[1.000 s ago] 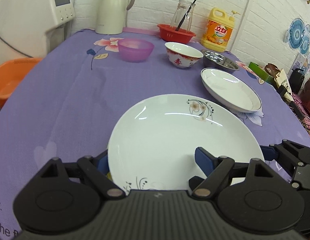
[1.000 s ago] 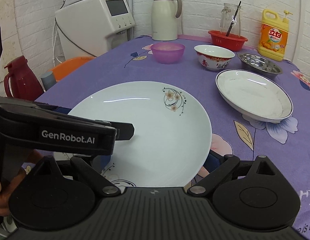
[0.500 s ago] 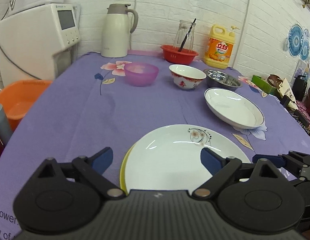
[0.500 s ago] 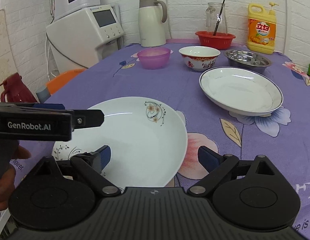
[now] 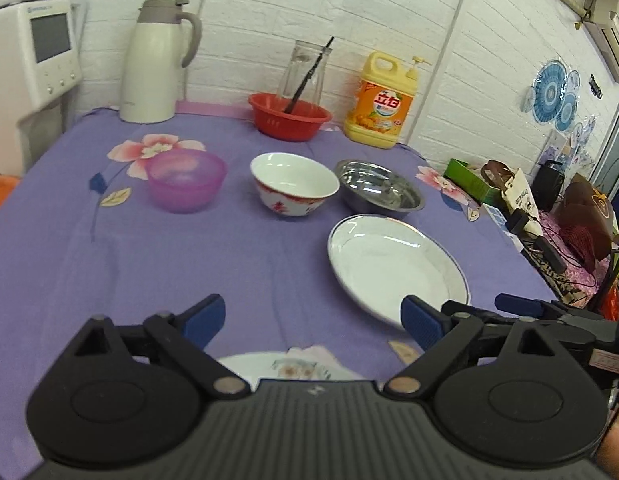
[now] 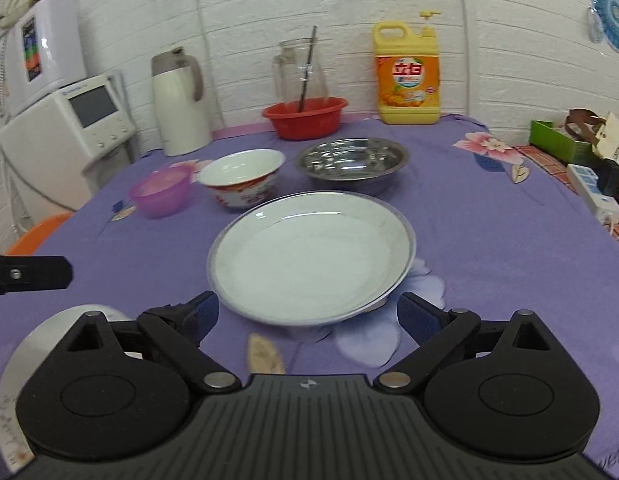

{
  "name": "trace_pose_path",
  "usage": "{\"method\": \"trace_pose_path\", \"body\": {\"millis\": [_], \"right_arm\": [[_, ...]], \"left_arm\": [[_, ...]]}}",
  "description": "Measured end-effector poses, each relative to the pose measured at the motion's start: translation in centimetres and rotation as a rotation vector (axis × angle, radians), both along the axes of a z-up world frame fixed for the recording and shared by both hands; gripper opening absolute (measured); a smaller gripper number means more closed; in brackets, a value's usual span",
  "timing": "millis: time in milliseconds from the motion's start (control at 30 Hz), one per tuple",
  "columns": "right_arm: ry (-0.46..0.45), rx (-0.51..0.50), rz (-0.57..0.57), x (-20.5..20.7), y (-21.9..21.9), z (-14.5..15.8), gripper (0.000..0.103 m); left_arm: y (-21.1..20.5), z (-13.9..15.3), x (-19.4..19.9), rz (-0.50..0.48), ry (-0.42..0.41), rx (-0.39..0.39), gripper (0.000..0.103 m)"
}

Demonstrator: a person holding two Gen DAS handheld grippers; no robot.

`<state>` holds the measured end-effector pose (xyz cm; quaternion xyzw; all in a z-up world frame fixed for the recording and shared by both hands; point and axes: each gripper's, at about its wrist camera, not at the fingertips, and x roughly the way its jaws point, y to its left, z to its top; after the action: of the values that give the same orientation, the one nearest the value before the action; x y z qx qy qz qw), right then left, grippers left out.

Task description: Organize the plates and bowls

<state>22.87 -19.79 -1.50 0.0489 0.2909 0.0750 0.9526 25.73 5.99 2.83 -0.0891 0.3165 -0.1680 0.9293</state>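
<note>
— Purple cloth is covering the counter (image 6: 489,240). Where are the dishes sitting?

— A white plate (image 6: 313,256) with a grey rim is lying just ahead of the right tongs (image 6: 308,314). Behind it, a steel bowl (image 6: 353,162), a red-and-white bowl (image 6: 243,178) and a pink bowl (image 6: 161,192) are standing in a row.

— And the flowered plate (image 5: 287,366)?

— It is peeking out below the left tongs (image 5: 313,322).

— Are the tongs gripping anything?

— No. Both pairs are gaping wide, blue pads bare, holding nothing.
</note>
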Motion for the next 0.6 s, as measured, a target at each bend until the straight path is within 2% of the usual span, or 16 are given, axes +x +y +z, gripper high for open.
{"method": "trace_pose_path", "body": {"millis": [133,300,467,600], "right_arm": [[0.062,-0.019,-0.071,4.9,-1.7,-2.0,0.103],[0.103,-0.012,-0.061,6.1,-2.2,-3.6,0.103],[0.106,-0.026,-0.034,6.7,-1.8,-3.8,0.103],[0.096,-0.067,-0.015,6.9,-1.3,-4.1,0.103]], "left_arm": [[-3.2,-1.3,5.6,-0.046,0.077,-0.028,0.093],[-6.5,-4.1,10.5,-0.071,0.148,0.032,0.093],[-7.9,-6.0,13.2,-0.078,0.194,0.065,0.093],[-8.1,-6.2,13.6,-0.080,0.175,0.100,0.093]]}}
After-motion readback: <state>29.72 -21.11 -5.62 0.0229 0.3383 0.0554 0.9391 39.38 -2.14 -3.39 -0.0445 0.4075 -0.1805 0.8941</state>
